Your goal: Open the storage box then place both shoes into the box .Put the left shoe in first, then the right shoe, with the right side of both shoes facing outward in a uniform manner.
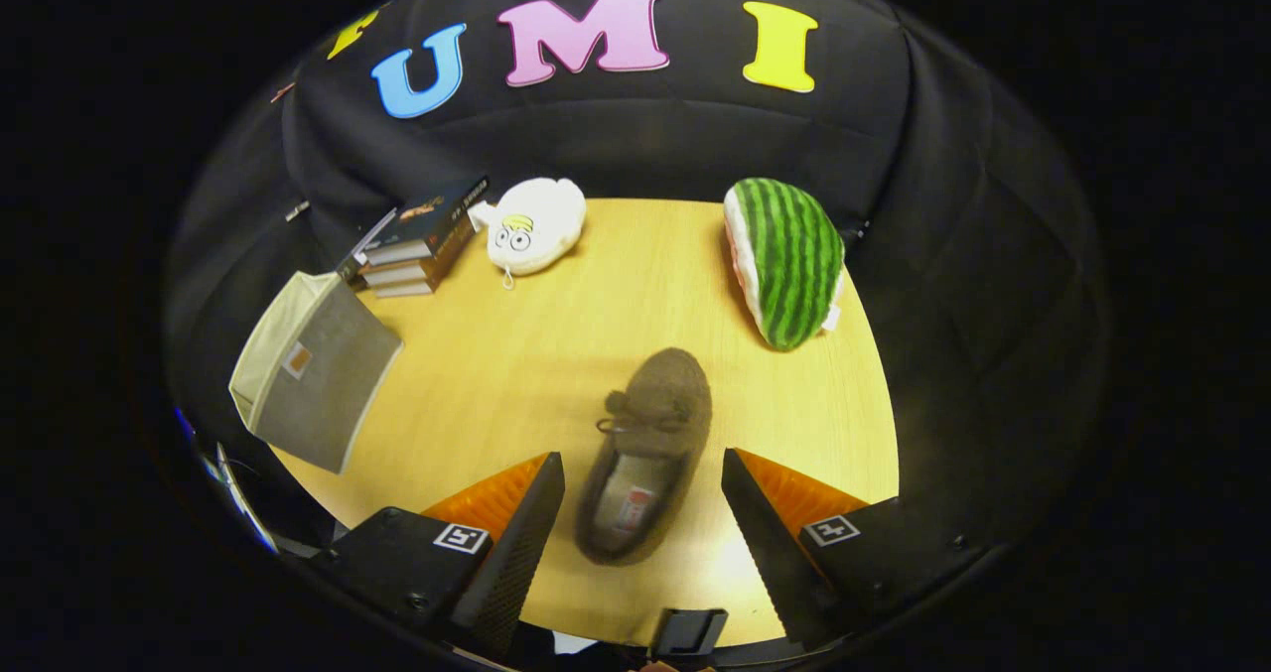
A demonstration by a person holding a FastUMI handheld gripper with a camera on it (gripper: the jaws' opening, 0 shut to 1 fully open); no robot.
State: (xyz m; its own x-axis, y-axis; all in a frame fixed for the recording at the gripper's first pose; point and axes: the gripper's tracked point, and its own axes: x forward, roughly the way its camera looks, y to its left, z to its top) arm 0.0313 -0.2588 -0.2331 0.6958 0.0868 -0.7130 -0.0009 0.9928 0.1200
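Note:
A brown moccasin shoe (647, 454) lies on the wooden table (556, 354), toe pointing away, heel toward me. Its heel end sits between the fingers of my gripper (643, 473), which stands open; neither finger touches the shoe. The beige fabric storage box (313, 369) stands at the table's edge, well off to the left of the fingers, open, with a small tag on its side. What lies inside it is hidden.
A stack of books (422, 240) lies at the far left corner, behind the box. Beside it rests a white plush toy (531, 225). A watermelon-slice plush (786, 260) lies at the far right, beyond the shoe.

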